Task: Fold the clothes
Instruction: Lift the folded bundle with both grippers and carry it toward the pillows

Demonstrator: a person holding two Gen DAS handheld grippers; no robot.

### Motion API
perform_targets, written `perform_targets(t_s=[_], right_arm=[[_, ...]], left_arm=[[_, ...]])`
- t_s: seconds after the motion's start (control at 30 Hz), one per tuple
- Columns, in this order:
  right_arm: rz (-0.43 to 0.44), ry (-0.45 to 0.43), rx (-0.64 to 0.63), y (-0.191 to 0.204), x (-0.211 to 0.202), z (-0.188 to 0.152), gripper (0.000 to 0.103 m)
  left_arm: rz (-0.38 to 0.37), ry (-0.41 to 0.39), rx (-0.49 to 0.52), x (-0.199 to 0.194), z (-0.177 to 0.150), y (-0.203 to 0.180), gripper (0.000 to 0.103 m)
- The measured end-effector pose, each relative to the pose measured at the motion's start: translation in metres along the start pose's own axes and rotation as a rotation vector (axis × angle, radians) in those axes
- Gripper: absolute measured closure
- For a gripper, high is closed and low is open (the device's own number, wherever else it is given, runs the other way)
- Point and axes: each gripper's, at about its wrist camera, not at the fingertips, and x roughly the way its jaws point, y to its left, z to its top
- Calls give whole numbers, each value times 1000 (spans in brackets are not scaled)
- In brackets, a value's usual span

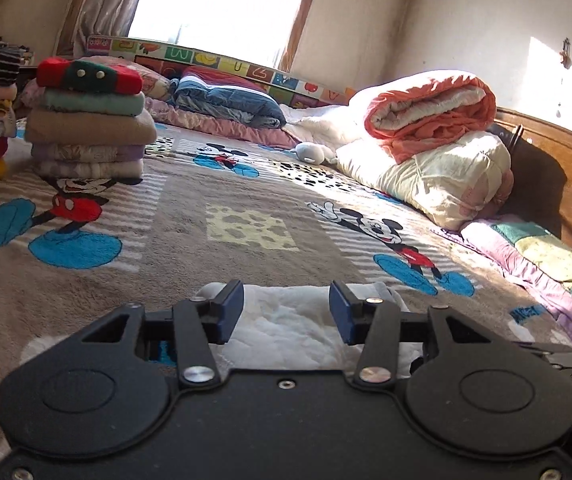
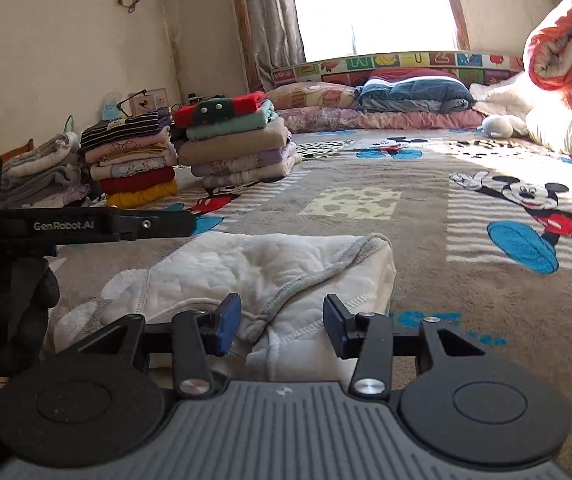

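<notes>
from the left wrist view, the left gripper [image 1: 286,312] hangs low over the near edge of the bed [image 1: 246,200], its blue pads spread with nothing pinched between them. the white quilted garment [image 1: 286,320] lies flat on the mickey blanket right under and ahead of the jaws, partly hidden by them. two stacks of folded clothes [image 1: 90,120] stand toward the far left corner of the bed.

from the right wrist view, the right gripper [image 2: 282,322] is also spread, pads clear of the cloth, just above the grey-trimmed hem of the white quilted garment [image 2: 286,264]. the left gripper [image 2: 118,226] shows side-on at the left, over the garment's left side.

the garment looks half folded and bunched near the hem. to my eye, the next fold goes best if each claw takes one near corner, pinching both layers, then lifts evenly and lays the edge over squarely, so the soft quilted cloth doesn't slump.
</notes>
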Motion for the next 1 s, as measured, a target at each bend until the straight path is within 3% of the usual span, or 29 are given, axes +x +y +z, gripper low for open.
perform_targets(t_s=[0.1, 0.13, 0.23, 0.37, 0.47, 0.63, 0.83, 1.0], right_arm=[[31, -62, 281, -31, -10, -1, 54], [42, -84, 369, -40, -12, -2, 47], [27, -84, 480, -52, -10, -1, 34], [24, -32, 584, -67, 7, -9, 34], [46, -14, 715, -80, 20, -20, 34], [83, 6, 822, -96, 38, -40, 33], [171, 49, 775, -102, 47, -43, 39], [215, 34, 775, -105, 48, -49, 52]], left_arm=[[-15, 20, -201, -5, 1, 28, 49], [-31, 31, -273, -6, 0, 36, 43], [-50, 84, -404, -3, -6, 47, 40], [-62, 166, -505, 4, -17, 54, 39], [-42, 204, -528, 10, -23, 57, 39], [-44, 270, -589, 21, -34, 67, 36], [-65, 262, -608, 28, -39, 66, 36], [-53, 267, -547, 32, -38, 55, 49]])
